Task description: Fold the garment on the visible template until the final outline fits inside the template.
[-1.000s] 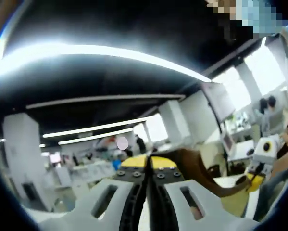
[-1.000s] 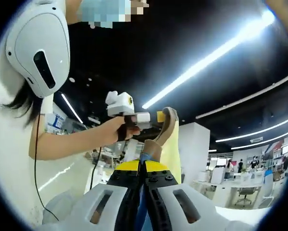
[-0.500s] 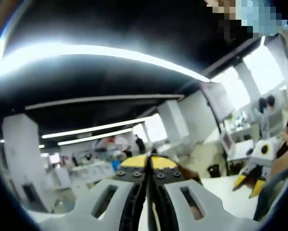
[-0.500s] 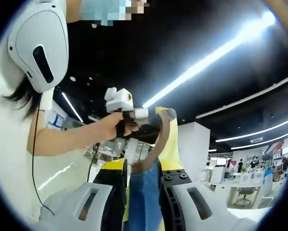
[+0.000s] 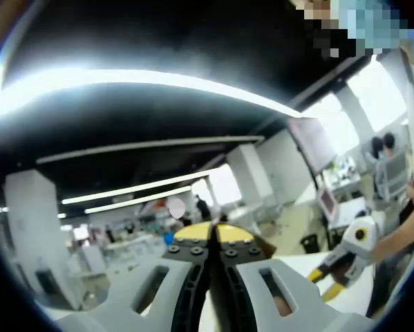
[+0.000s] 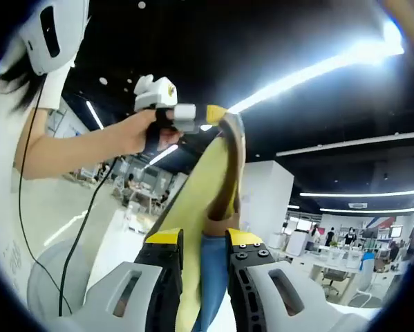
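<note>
Yellow-and-brown cloth: garment (image 6: 217, 176), soft, draped, lifted at centre of right gripper view; blue part hangs low.
Left tool (image 5: 213, 237): jaws closed together; garment pinched in its tip at upper centre of right gripper view.
Right tool (image 6: 204, 238): jaws parted narrowly, cloth between, ungripped.
Progress: folding apparently unfinished; template unseen.

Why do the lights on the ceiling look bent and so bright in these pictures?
In the left gripper view the fisheye lens bends the ceiling light strip into an arc, and it glares white and washes out its edges. In the right gripper view the light strip also blooms, while the yellow garment close to the lens looks soft.
</note>
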`<state>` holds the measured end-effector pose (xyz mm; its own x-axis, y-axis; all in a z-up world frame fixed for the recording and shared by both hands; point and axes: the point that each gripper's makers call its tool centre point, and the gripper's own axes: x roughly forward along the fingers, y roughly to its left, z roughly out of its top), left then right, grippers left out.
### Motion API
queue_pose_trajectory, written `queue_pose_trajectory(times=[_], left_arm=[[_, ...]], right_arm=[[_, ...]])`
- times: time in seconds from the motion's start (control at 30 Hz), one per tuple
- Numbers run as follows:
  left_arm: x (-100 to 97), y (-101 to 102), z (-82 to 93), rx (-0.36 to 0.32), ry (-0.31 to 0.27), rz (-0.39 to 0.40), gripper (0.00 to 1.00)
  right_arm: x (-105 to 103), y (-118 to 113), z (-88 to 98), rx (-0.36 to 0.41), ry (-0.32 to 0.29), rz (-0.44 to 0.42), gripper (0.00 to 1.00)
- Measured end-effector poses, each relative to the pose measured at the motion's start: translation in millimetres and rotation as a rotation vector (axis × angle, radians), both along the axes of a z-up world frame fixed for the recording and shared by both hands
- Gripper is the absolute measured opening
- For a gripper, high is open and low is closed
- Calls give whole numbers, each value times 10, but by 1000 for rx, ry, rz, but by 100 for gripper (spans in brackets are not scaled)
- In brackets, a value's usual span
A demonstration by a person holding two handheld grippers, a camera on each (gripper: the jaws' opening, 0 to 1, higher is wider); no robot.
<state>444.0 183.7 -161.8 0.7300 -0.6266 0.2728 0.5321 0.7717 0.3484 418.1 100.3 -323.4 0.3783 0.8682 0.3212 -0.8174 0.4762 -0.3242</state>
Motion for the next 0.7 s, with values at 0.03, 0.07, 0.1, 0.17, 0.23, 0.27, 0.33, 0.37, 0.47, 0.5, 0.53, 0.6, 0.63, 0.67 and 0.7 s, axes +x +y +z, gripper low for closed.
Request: queue_pose_trajectory(times=[0.03,0.07,0.1,0.17,0.23,0.27,0.33,0.37,0.47,0.5,0.53,0.6,0.63,0.67,0.7], left_arm=[[-10,14,6,-2,-2,0,0],[-20,28,17,-8,-4,-2,0],[-32,40,31,-18,-7,-7,0],[-53,56,59,-39,-10,-17,0],[-67,59,71,-44,-12,-19,0],[-76,57,78,-45,-13,-20,0],[-104,49,88,-39,-17,-21,0],[-111,48,90,-37,-18,-21,0],[-154,43,113,-25,-25,-22,0],[-162,46,119,-21,-27,-20,0],[-168,52,127,-16,-30,-15,0],[-190,72,150,-11,-33,-9,0],[-201,84,161,-10,-35,-5,0],[-205,95,168,-9,-37,0,0],[-211,106,174,-9,-39,3,0]], right_arm=[[34,-79,53,31,5,2,21],[86,-155,70,38,7,-10,21],[160,-230,71,41,11,-21,21],[307,-323,45,45,36,-18,21],[344,-309,12,53,82,44,24],[352,-275,19,63,87,90,26],[391,-216,15,69,79,130,26],[390,-179,11,72,83,153,25],[354,-24,-3,111,134,274,27],[352,20,-39,106,159,304,28],[360,58,-66,102,174,322,29],[365,128,-107,84,179,340,29],[319,148,-90,89,168,361,28],[275,161,-70,96,167,381,27],[234,180,-46,104,166,399,27]])
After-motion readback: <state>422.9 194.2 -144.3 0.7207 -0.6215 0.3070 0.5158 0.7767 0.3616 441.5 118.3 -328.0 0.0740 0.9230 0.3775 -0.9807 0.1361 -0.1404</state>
